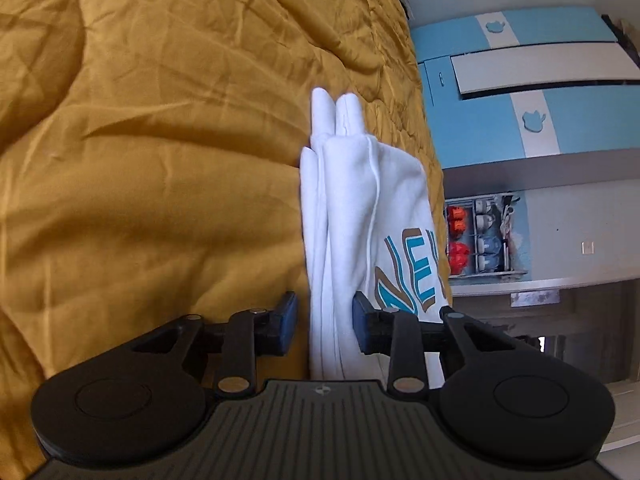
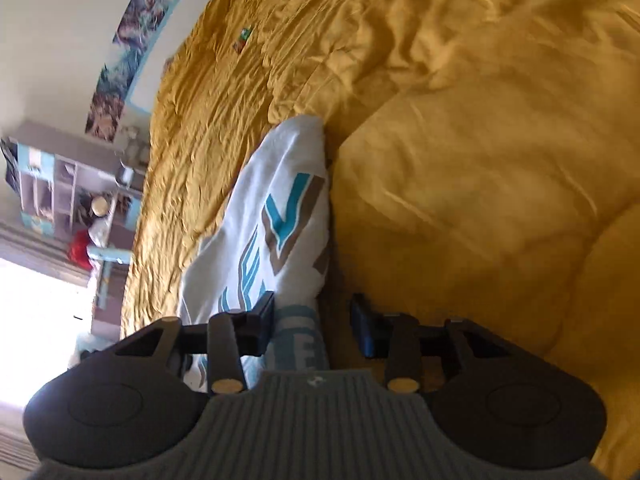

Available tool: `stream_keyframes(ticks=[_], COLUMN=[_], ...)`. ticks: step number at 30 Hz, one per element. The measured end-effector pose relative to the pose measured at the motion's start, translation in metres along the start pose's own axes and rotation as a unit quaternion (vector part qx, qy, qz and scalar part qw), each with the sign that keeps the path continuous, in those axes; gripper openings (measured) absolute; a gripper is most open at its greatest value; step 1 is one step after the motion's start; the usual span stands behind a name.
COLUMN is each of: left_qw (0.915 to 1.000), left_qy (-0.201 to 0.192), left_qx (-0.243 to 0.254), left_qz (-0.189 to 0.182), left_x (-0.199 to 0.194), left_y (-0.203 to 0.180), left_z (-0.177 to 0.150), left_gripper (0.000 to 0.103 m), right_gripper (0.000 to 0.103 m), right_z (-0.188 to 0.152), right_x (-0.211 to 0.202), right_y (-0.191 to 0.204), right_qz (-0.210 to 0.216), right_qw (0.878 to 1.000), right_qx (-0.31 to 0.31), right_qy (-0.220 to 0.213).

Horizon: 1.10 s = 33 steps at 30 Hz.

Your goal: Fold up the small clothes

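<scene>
Left gripper (image 1: 325,326): jaws apart, a folded white shirt (image 1: 352,208) running up between them, fabric close to the right pad, a clear gap at the left pad (image 1: 287,322). No visible clamping on the cloth. Shirt bunched into long vertical folds, blue and brown lettering (image 1: 408,276) showing on its right side, near the right pad. Behind and to the left, a rumpled mustard duvet (image 1: 160,160) on the bed. At far right, a blue and white wardrobe (image 1: 540,92) and below it a rack (image 1: 480,236) with red and white items, too small to name.

Right gripper (image 2: 313,330): jaws apart as well, shirt (image 2: 276,208) lying on the duvet (image 2: 460,160) ahead, its near end reaching between the pads and closer to the left one (image 2: 265,322); open gap beside the right pad. Whether cloth touches the left pad cannot be told. Same lettering (image 2: 292,216) facing up here. A puffed fold of the duvet just right of the shirt. At far left, a shelf unit (image 2: 60,184), posters (image 2: 124,60) on the wall and a bright window (image 2: 36,312).
</scene>
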State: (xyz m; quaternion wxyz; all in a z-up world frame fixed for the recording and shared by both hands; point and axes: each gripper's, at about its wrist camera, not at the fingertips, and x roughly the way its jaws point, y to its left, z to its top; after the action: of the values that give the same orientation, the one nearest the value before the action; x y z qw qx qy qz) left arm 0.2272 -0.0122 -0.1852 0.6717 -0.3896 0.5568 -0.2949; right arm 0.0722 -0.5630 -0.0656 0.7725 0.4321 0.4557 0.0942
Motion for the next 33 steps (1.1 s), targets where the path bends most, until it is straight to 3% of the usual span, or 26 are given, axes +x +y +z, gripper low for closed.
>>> stream_keyframes(ticks=[2,4,8,10,11,13,14,16,18,19,21,23,25,29,33], left_qw=[0.9998,0.9965,0.9765,0.9573,0.9462,0.9149,0.894,0.8604,0.8467,0.8446,0.852,0.8586,0.8601,0.8653,0.8624], left_qy=[-0.017,-0.049,-0.121,-0.167,-0.183,-0.213,-0.22,-0.232,-0.249,-0.258,-0.255,-0.239,-0.225,-0.183,-0.166], left_qx=[0.013,0.066,0.158,0.203,0.229,0.295,0.333,0.377,0.388,0.389,0.391,0.397,0.403,0.415,0.414], left_qz=[-0.007,0.014,0.083,0.121,0.137,0.175,0.203,0.253,0.265,0.261,0.236,0.219,0.218,0.213,0.239], left_x=[-0.019,-0.039,-0.077,-0.093,-0.098,-0.102,-0.098,-0.088,-0.08,-0.077,-0.073,-0.067,-0.062,-0.052,-0.046], left_y=[0.003,-0.009,-0.05,-0.077,-0.089,-0.115,-0.128,-0.144,-0.15,-0.151,-0.15,-0.151,-0.151,-0.146,-0.141], left_z=[0.004,0.001,-0.016,-0.037,-0.047,-0.073,-0.088,-0.117,-0.143,-0.157,-0.176,-0.189,-0.202,-0.221,-0.226], left_gripper=[0.038,0.049,0.072,0.077,0.08,0.081,0.083,0.083,0.083,0.083,0.083,0.083,0.088,0.088,0.088], right_gripper=[0.035,0.032,0.035,0.053,0.056,0.059,0.06,0.061,0.061,0.06,0.06,0.06,0.06,0.06,0.06], right_z=[-0.005,-0.012,-0.039,-0.071,-0.092,-0.133,-0.152,-0.183,-0.217,-0.235,-0.263,-0.28,-0.295,-0.31,-0.312], right_x=[-0.019,-0.042,-0.089,-0.111,-0.12,-0.128,-0.128,-0.122,-0.102,-0.09,-0.065,-0.042,-0.024,-0.008,-0.002], right_y=[-0.011,-0.004,0.038,0.072,0.089,0.121,0.135,0.155,0.176,0.182,0.186,0.185,0.183,0.194,0.199], right_qz=[0.004,-0.042,-0.124,-0.152,-0.164,-0.184,-0.2,-0.257,-0.29,-0.297,-0.306,-0.305,-0.291,-0.283,-0.285], right_qw=[1.0,0.997,0.981,0.966,0.957,0.941,0.935,0.922,0.912,0.91,0.912,0.92,0.931,0.932,0.93], right_qx=[0.015,-0.002,-0.073,-0.108,-0.137,-0.177,-0.18,-0.158,-0.151,-0.163,-0.183,-0.185,-0.179,-0.19,-0.201], right_qy=[-0.024,-0.058,-0.127,-0.176,-0.195,-0.221,-0.231,-0.244,-0.249,-0.238,-0.204,-0.163,-0.133,-0.122,-0.114])
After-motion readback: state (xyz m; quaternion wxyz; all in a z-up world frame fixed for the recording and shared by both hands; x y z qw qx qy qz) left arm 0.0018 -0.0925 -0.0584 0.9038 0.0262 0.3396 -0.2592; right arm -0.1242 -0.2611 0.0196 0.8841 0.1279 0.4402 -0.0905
